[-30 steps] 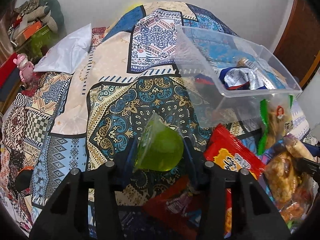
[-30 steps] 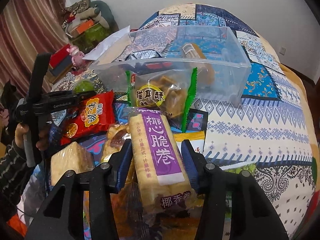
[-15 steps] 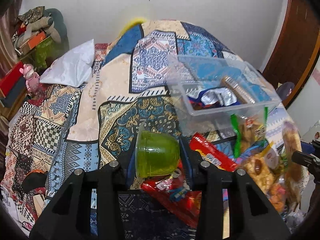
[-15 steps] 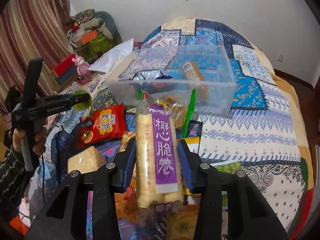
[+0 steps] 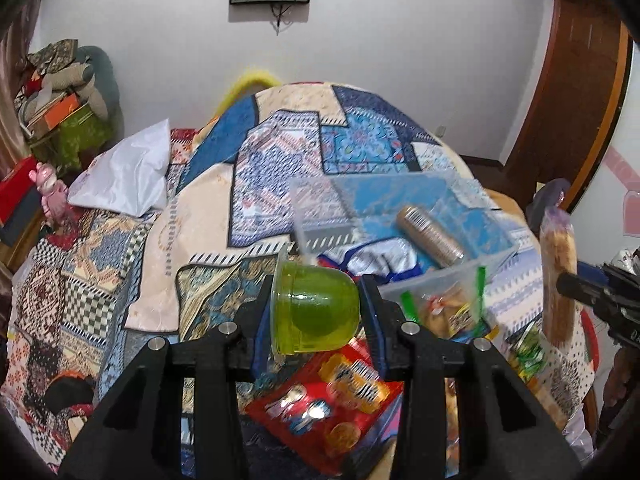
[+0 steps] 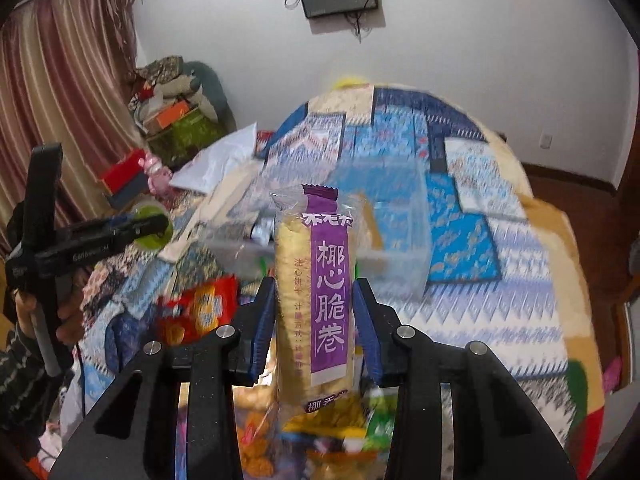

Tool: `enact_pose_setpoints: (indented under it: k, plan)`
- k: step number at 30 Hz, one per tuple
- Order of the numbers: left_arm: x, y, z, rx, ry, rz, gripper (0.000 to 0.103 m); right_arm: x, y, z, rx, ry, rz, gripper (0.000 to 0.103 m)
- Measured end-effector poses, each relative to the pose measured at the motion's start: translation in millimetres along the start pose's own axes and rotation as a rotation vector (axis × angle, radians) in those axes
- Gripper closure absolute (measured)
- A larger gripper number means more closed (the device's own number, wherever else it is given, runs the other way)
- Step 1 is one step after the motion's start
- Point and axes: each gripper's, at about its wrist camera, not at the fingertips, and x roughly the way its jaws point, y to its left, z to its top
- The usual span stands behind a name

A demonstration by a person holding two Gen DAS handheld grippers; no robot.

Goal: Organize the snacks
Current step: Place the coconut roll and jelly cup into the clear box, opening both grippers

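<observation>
My left gripper (image 5: 316, 312) is shut on a green jelly cup (image 5: 314, 314), held in the air above the snack pile. My right gripper (image 6: 314, 312) is shut on a long purple-labelled wafer roll pack (image 6: 314, 292), held upright. That pack also shows at the right of the left wrist view (image 5: 558, 272). The clear plastic bin (image 5: 400, 216) stands on the bed beyond both grippers, with a brown biscuit roll (image 5: 430, 236) and a blue-white packet (image 5: 380, 260) inside. The left gripper with the cup shows in the right wrist view (image 6: 154, 228).
Loose snacks lie on the patterned bedspread (image 5: 200, 208): a red packet (image 5: 332, 396) and a green-edged bag of biscuits (image 5: 448, 312) against the bin. A white pillow (image 5: 128, 176) lies at the left. Boxes and toys are stacked by the curtain (image 6: 60, 92).
Both grippers have risen from the pile with their snacks. The jelly cup and the wafer pack are now well above the bed, with the bin lower in view.
</observation>
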Motion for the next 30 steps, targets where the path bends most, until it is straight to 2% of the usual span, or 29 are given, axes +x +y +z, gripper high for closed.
enact_pose_setpoints:
  k: [5, 11, 22, 30]
  plan:
    - [7.7, -11.4, 15.4, 0.006, -0.021, -0.03, 0.063, 4.0, -3.3, 27.2, -0.006, -0.06, -0.021, 0.068]
    - [24.5, -24.3, 26.0, 0.019, -0.022, -0.059, 0.063, 19.4, -7.0, 50.7, -0.003, -0.092, -0.02, 0.068]
    - [62.9, -35.3, 30.4, 0.04, 0.01, -0.072, 0.063, 67.1, -11.3, 71.7, -0.003, -0.065, -0.011, 0.068]
    - [88.8, -37.8, 31.0, 0.034, 0.037, -0.076, 0.063, 103.6, -9.8, 69.8, -0.027, -0.004, -0.027, 0.068]
